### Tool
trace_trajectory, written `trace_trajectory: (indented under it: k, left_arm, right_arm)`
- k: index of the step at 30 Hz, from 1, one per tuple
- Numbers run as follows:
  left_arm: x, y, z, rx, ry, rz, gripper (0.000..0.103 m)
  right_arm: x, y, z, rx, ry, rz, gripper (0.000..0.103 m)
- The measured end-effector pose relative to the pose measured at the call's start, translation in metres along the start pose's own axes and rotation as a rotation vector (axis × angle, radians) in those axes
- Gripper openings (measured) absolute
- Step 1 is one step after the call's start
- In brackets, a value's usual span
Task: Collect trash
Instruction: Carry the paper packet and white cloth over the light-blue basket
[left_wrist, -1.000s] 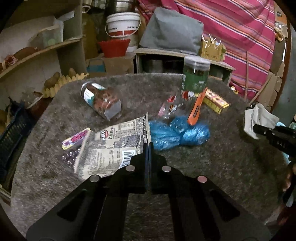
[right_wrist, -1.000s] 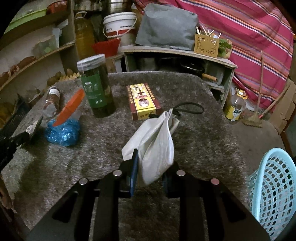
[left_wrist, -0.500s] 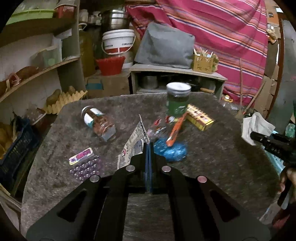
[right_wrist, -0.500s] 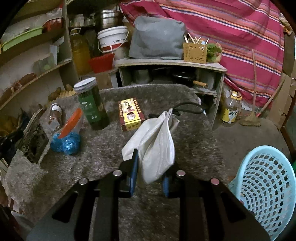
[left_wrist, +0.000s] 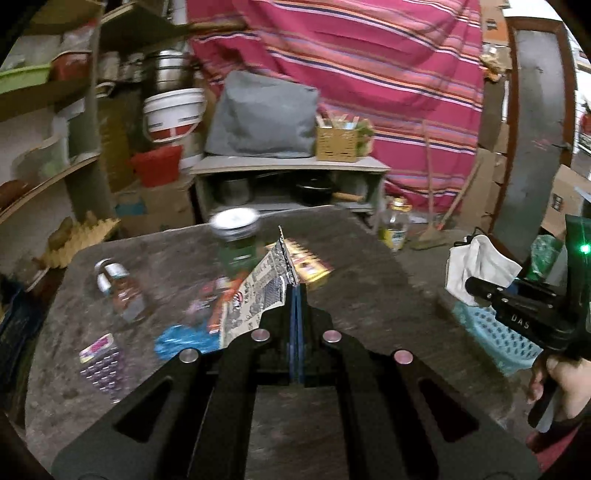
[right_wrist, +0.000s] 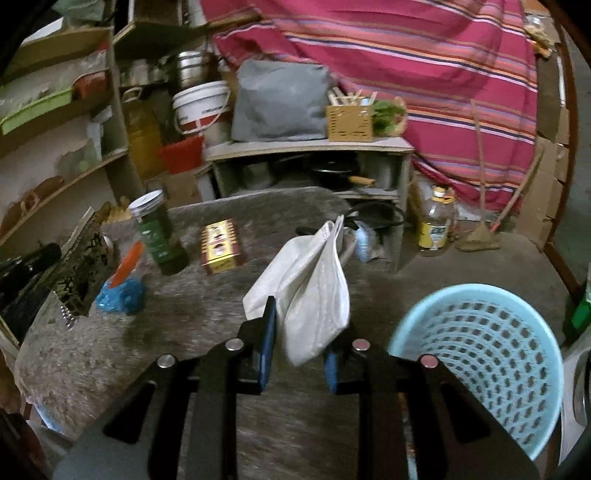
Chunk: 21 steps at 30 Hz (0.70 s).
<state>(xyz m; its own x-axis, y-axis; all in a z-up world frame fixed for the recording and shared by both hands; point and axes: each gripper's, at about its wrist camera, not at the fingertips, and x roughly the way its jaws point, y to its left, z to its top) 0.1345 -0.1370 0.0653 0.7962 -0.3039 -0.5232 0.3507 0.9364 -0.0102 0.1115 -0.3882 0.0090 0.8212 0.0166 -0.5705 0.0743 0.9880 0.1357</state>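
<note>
My left gripper (left_wrist: 295, 295) is shut on a printed paper wrapper (left_wrist: 264, 291), which hangs lifted above the grey table (left_wrist: 369, 302). In the right wrist view the same wrapper (right_wrist: 79, 269) shows at the far left, off the table. My right gripper (right_wrist: 299, 332) is shut on a crumpled white cloth-like wrapper (right_wrist: 310, 284), held above the table's right edge. That white piece (left_wrist: 476, 266) also shows at the right of the left wrist view. A light blue plastic basket (right_wrist: 480, 354) stands on the floor just right of the right gripper.
On the table lie a blue plastic wad (right_wrist: 120, 297), an orange cutter (right_wrist: 127, 264), a green jar (right_wrist: 159, 232), a yellow-red box (right_wrist: 221, 247), a small bottle (left_wrist: 120, 291) and a blister pack (left_wrist: 99, 362). Shelves stand left; a low cabinet (right_wrist: 310, 162) is behind.
The left gripper has lifted the printed wrapper off the table and drawn back. The right gripper has carried the white piece back and right, bringing the blue basket close beside it.
</note>
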Motion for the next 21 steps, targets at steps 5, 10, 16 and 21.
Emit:
trace_trajectory:
  k: [5,10,16,21]
  left_arm:
    - [0.013,-0.048,0.009,0.041,-0.004,-0.073,0.000]
    - [0.024,-0.095,0.013,0.075,-0.006,-0.148,0.000]
    - [0.039,-0.159,0.014,0.138,-0.007,-0.232,0.000]
    - [0.051,-0.208,0.010,0.176,0.007,-0.310,0.000]
  right_arm:
    - [-0.018,-0.048,-0.006,0.054,-0.016,-0.067,0.023]
    - [-0.032,-0.092,-0.016,0.099,-0.016,-0.151,0.023]
    - [-0.051,-0.144,-0.030,0.137,-0.009,-0.288,0.023]
    - [-0.061,-0.169,-0.038,0.152,0.001,-0.346,0.023]
